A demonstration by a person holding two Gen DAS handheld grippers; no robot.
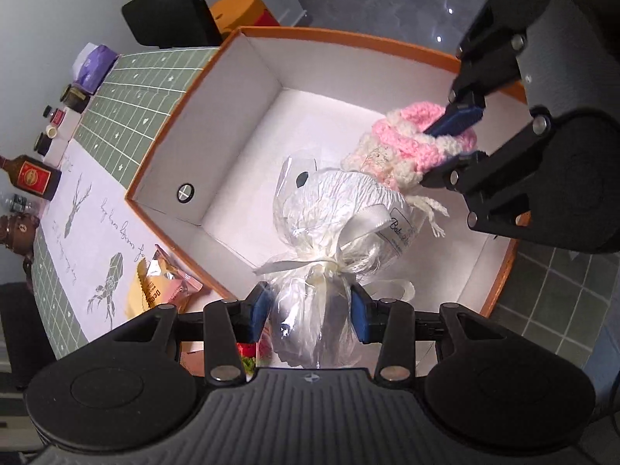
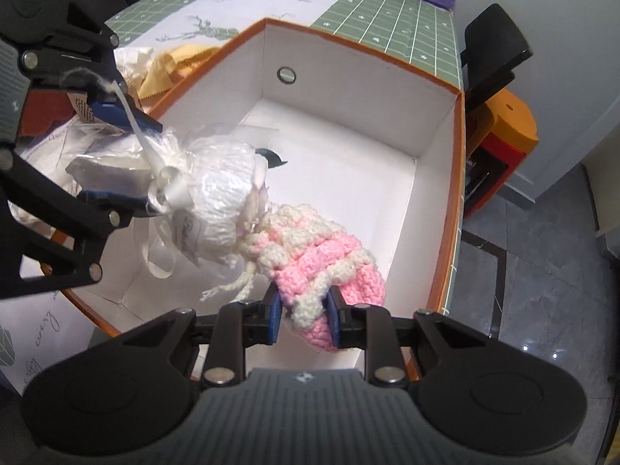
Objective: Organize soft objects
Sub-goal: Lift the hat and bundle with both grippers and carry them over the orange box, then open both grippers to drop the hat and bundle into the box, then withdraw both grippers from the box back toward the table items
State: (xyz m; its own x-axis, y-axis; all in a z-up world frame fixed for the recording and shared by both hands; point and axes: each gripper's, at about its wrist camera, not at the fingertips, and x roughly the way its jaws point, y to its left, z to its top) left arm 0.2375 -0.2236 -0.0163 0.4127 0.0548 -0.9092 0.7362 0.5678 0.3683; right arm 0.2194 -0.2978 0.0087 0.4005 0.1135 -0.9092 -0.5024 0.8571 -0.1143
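A white soft toy in a clear plastic wrap (image 1: 329, 209) tied with a white ribbon hangs over the open orange box (image 1: 182, 93). My left gripper (image 1: 310, 310) is shut on the tied neck of the wrap. A pink and cream crochet piece (image 2: 325, 259) is held over the box beside it, touching the wrapped toy (image 2: 217, 190). My right gripper (image 2: 304, 319) is shut on the crochet piece. Each gripper shows in the other's view: the right gripper (image 1: 453, 143), the left gripper (image 2: 128, 162). The orange box (image 2: 459, 178) has white inner walls and a bare floor.
The box stands on a green grid tablecloth (image 1: 128, 104) with a white printed runner (image 1: 85, 224). Snack packets (image 1: 162, 286) lie by the box. Bottles and small jars (image 1: 35, 178) line the far edge. A black chair (image 2: 492, 50) and an orange container (image 2: 503, 147) stand beside the table.
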